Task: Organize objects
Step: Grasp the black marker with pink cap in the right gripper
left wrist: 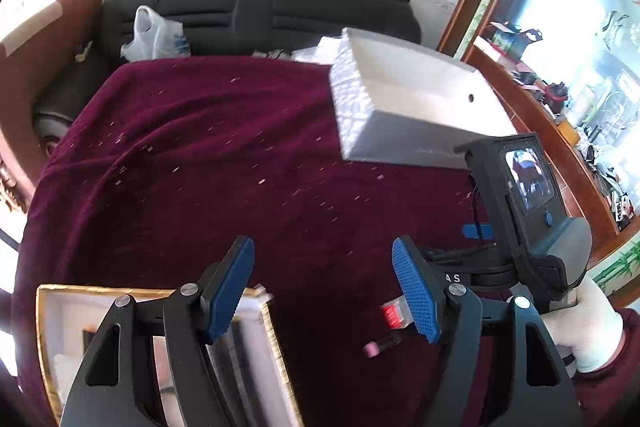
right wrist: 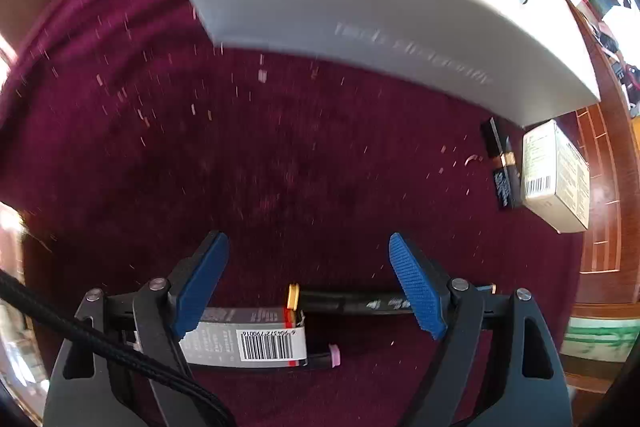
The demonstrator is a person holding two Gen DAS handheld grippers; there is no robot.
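Over the maroon cloth (left wrist: 192,155): left gripper (left wrist: 324,287) tilted downward, blue pads spread wide, nothing between. Right gripper (right wrist: 308,283) angled steeply down, fingers apart, gripping nothing; gloved hand (left wrist: 588,331) on its handle. Beneath the right gripper, a grey barcoded carton (right wrist: 256,337) lying flat, black gold-capped tube (right wrist: 344,301) just beside. White box (right wrist: 360,7) at the cloth's far side. Gold-rimmed tray (left wrist: 60,327) under the left gripper.

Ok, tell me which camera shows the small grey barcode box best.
The right wrist view: the small grey barcode box lies close under the camera, its barcode sharp, partly behind a blue finger. The left wrist view shows only its red end, blurred.
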